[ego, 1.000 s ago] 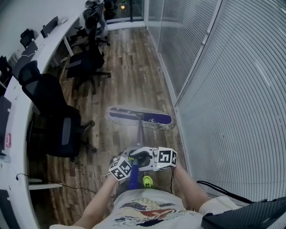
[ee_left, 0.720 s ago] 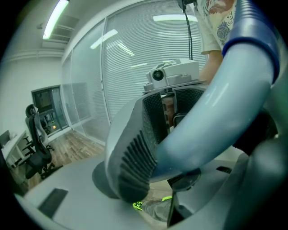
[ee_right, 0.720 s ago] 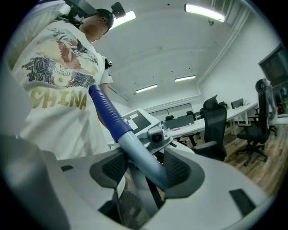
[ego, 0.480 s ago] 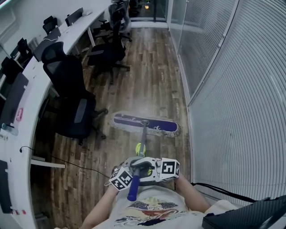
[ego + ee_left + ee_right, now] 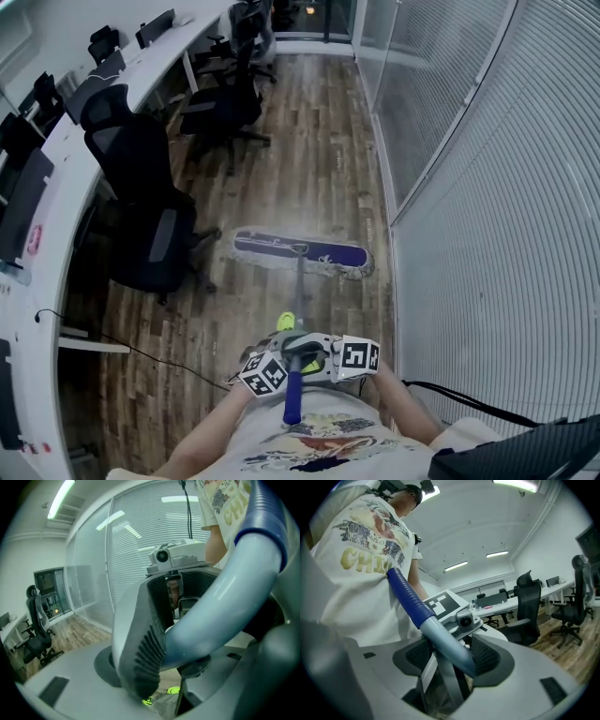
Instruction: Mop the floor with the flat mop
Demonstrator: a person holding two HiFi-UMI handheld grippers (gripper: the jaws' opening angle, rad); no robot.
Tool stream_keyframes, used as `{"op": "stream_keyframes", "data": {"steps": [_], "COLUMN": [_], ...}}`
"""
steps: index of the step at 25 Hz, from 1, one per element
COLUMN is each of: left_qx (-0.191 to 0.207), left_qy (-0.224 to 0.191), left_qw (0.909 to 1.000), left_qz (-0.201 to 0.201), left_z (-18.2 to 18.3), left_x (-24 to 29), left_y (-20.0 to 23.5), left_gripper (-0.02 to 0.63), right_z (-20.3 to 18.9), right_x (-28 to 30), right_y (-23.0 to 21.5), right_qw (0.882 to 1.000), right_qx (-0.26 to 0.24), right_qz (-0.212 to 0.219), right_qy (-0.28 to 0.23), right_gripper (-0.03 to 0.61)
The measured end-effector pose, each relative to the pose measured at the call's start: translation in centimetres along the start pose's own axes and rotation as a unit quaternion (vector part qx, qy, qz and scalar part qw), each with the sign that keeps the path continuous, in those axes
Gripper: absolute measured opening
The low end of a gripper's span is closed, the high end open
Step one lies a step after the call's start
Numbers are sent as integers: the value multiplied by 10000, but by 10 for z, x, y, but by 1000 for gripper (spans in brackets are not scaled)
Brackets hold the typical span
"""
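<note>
Head view. Entry: one flat mop, two tongs, office aisle.

Mop: the head [image 5: 300,251] lies flat on the wood floor [image 5: 309,141], ahead of the person, with its long side across the aisle. One end is near the foot of the blinded glass wall [image 5: 487,187] on the right. The other end is near a black chair [image 5: 141,206] on the left. The handle [image 5: 299,286] rises from the middle of the head back toward the person. Its blue grip [image 5: 292,405] ends over the shirt [image 5: 309,445].

Tongs: the left tongs [image 5: 281,361] and right tongs [image 5: 319,356] meet on the upper handle, just below the grip. They face each other from either side, marker cubes upward. The head lies well apart from both, lower and farther out, joined to them only by the handle.

Left gripper view: the handle crosses between the jaws, and the ribbed pad bears on it. The tongs are grasping the handle, and the jaws have just been widening around it.

Right gripper view: the handle runs between the two mesh pads, and the tongs are clenched on it. The grip slants up toward the shirt.

Surroundings: a white tabletop [image 5: 56,159] runs along the left with more chairs. A cable [image 5: 169,352] lies on the floor.
</note>
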State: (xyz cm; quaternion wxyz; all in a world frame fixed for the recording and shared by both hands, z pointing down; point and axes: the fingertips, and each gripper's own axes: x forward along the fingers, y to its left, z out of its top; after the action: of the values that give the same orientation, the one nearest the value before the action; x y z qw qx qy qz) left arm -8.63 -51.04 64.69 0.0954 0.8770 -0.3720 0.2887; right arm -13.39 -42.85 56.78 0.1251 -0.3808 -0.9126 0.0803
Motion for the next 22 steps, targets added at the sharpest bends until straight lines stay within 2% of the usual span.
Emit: {"op": "stream_keyframes", "data": {"steps": [4, 8, 14, 22], "left_qx": [124, 74, 41, 57], "left_qy": [0, -152, -250, -303], "left_qw": [9999, 9999, 9997, 9993], "left_qz": [-4, 33, 14, -229], "left_z": [1, 9, 15, 36], "left_x": [20, 30, 45, 62], "left_y": [48, 123, 276, 511], "left_gripper": [189, 189, 189, 189], "right_z": [-4, 15, 53, 125], "right_x": [-16, -29, -47, -81], "right_y": [-50, -122, -271, -501], "right_qw": [9998, 9999, 9999, 9993], "right_qx": [-51, -40, 12, 125], "right_qz": [-83, -57, -106, -350], "right_qy": [153, 99, 49, -26], "right_gripper": [250, 252, 252, 251]}}
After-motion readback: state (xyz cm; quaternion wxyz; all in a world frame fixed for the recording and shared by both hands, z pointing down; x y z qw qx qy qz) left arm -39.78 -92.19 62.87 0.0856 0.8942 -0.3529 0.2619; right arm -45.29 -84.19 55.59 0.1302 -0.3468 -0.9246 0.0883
